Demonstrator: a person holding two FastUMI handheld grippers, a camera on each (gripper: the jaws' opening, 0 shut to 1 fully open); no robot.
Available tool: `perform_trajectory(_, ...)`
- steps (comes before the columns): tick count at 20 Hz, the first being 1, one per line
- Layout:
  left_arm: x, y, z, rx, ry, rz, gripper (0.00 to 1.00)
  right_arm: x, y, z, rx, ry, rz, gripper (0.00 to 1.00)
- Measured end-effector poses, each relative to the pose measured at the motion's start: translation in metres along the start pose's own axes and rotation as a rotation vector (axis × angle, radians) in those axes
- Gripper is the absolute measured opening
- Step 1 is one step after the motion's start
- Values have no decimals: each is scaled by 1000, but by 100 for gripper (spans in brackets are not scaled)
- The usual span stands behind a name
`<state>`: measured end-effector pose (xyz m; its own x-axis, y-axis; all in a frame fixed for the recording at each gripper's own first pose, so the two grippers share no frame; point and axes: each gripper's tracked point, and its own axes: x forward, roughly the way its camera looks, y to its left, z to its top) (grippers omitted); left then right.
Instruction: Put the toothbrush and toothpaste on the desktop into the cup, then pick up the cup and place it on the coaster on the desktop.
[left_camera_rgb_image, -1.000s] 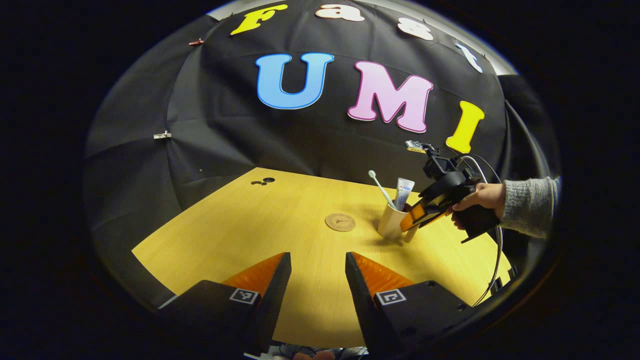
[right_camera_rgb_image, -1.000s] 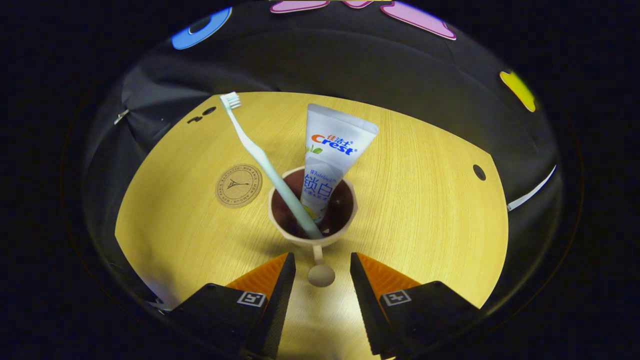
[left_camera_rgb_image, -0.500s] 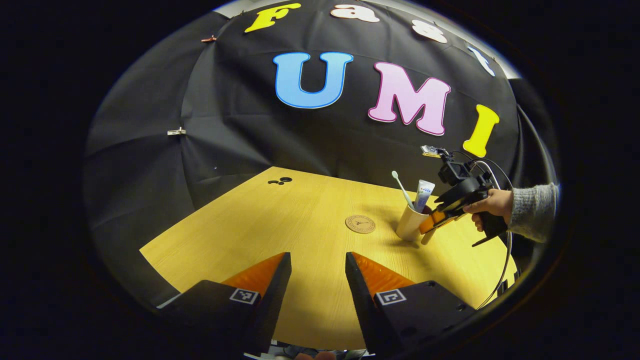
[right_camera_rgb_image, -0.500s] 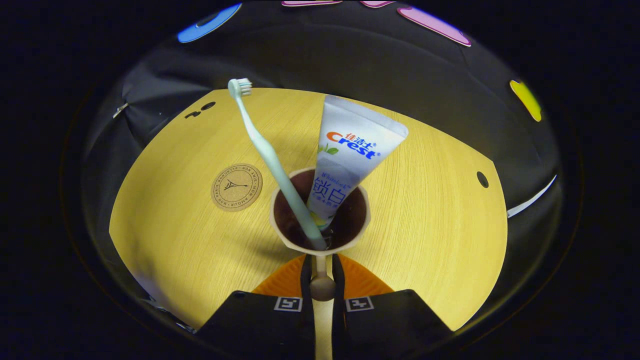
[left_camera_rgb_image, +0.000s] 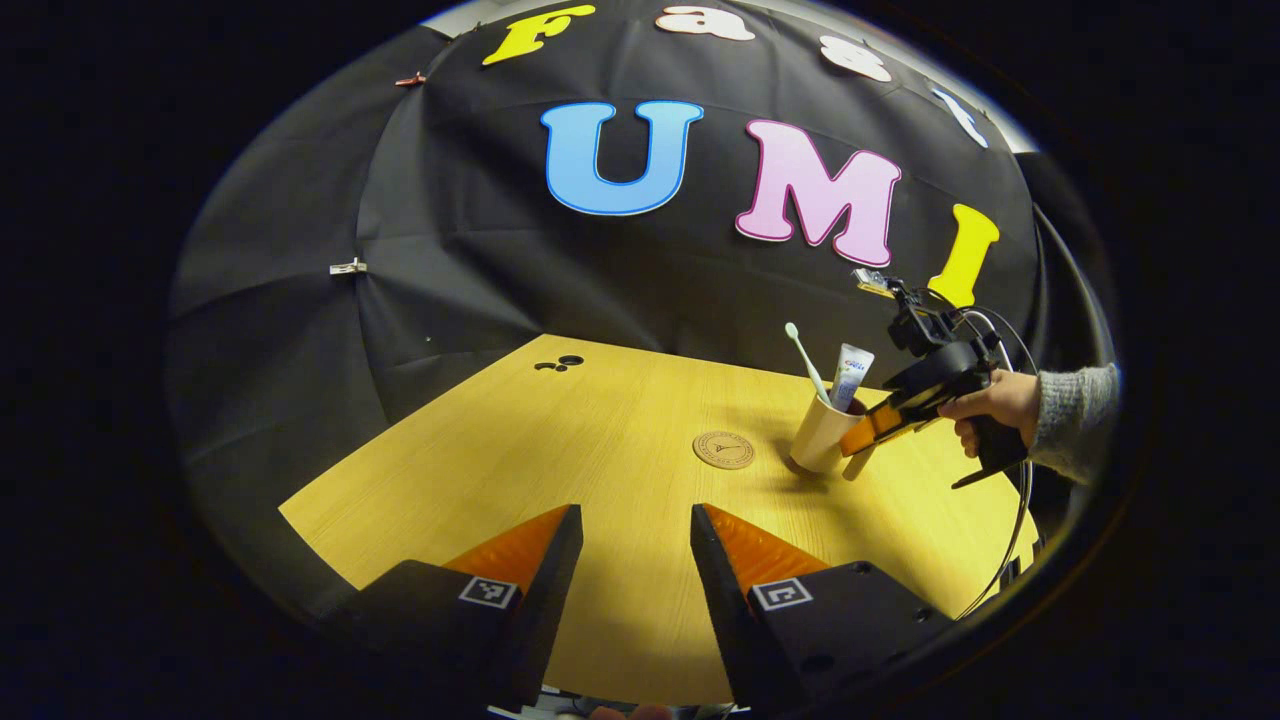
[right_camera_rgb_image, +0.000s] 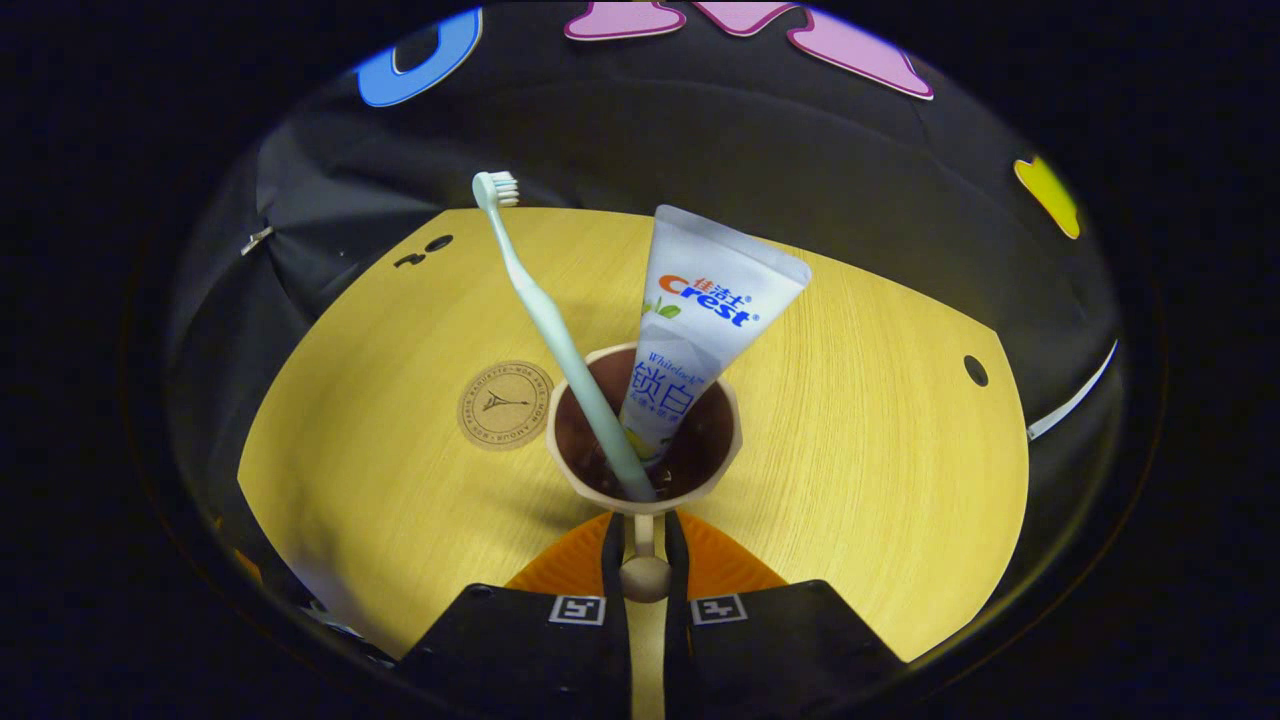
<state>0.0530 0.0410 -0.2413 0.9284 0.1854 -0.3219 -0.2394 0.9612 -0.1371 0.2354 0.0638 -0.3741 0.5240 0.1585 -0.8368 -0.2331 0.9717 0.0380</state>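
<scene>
A beige cup (right_camera_rgb_image: 645, 480) holds a pale green toothbrush (right_camera_rgb_image: 545, 320) and a white toothpaste tube (right_camera_rgb_image: 700, 310). My right gripper (right_camera_rgb_image: 640, 545) is shut on the cup's handle (right_camera_rgb_image: 643, 570). In the left gripper view the cup (left_camera_rgb_image: 822, 438) hangs tilted just above the table, a little right of the round cork coaster (left_camera_rgb_image: 723, 449), with the right gripper (left_camera_rgb_image: 868, 435) and a hand (left_camera_rgb_image: 985, 400) holding it. The coaster (right_camera_rgb_image: 505, 404) lies left of the cup in the right gripper view. My left gripper (left_camera_rgb_image: 627, 530) stands open over the table's near edge, with nothing in it.
The yellow wooden table (left_camera_rgb_image: 560, 460) has small dark holes at its far left (left_camera_rgb_image: 560, 362) and one on the right (right_camera_rgb_image: 975, 371). A cable (left_camera_rgb_image: 1000, 540) hangs from the right gripper by the table's right edge.
My right gripper closed on the cup's handle, then lifted and tilted the cup, moving it slightly toward the coaster. My left gripper stayed open and almost still.
</scene>
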Motion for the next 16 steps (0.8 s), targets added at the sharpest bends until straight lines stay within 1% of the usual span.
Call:
perform_trajectory(3,0,7,2,-1,-2,11,71,1,24,19,-19,-22,28,16)
perform_trajectory(6,-3,18,4,-6,-3,33,71,12,52,36,-43,-29,62,16)
perform_trajectory(11,-7,38,2,-20,3,70,71,30,97,44,-91,-15,104,16)
perform_trajectory(14,-8,46,2,-23,5,83,71,41,113,43,-121,-4,112,16)
perform_trajectory(16,-8,52,1,-29,4,93,71,46,116,41,-143,8,106,16)
